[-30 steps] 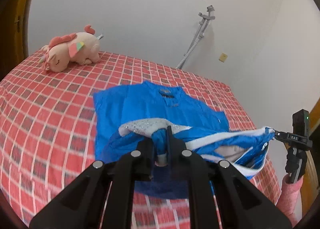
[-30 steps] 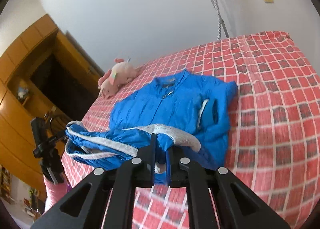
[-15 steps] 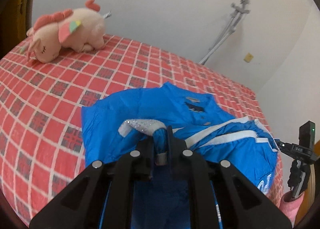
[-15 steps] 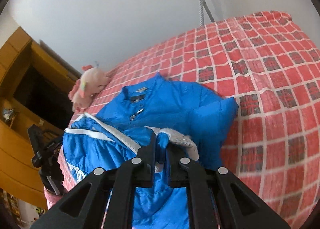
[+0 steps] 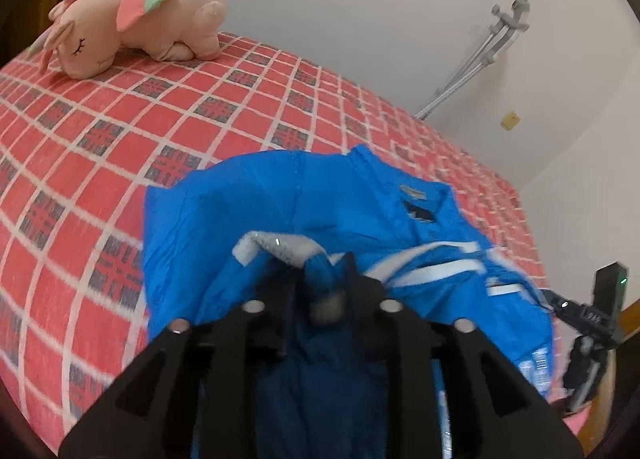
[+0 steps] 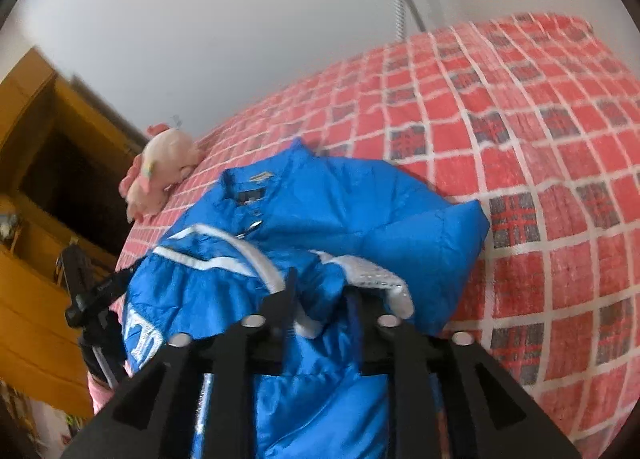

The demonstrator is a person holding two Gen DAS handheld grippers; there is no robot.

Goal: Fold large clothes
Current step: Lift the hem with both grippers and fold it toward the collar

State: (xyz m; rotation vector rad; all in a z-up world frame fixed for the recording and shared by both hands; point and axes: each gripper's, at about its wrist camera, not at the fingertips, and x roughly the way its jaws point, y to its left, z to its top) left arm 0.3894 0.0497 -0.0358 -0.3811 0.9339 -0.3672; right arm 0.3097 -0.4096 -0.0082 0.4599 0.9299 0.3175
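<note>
One blue puffer jacket (image 5: pixel 280 203) lies on the red checked bedspread (image 5: pixel 100 147), collar toward the wall, its hem end lifted and carried over the body. One pink plush unicorn (image 5: pixel 136 15) sits near the far edge of the bed, well apart from the jacket. Two grippers are in view.

Left gripper (image 5: pixel 325 279): jaws narrow, clamped on a bunch of blue fabric beside the grey sparkly hem band (image 5: pixel 276 247). Right gripper (image 6: pixel 322 295): jaws narrow, clamped on the hem at its own end.

Left wrist view only: a grey forearm crutch (image 5: pixel 476 63) leaning on the wall, with a small yellowish wall plate (image 5: pixel 509 121) beside it. Right wrist view only: a wooden wardrobe (image 6: pixel 44 179) behind the plush.

White lettering on the jacket (image 6: pixel 142 335) is too blurred to read; the collar label is also illegible.
</note>
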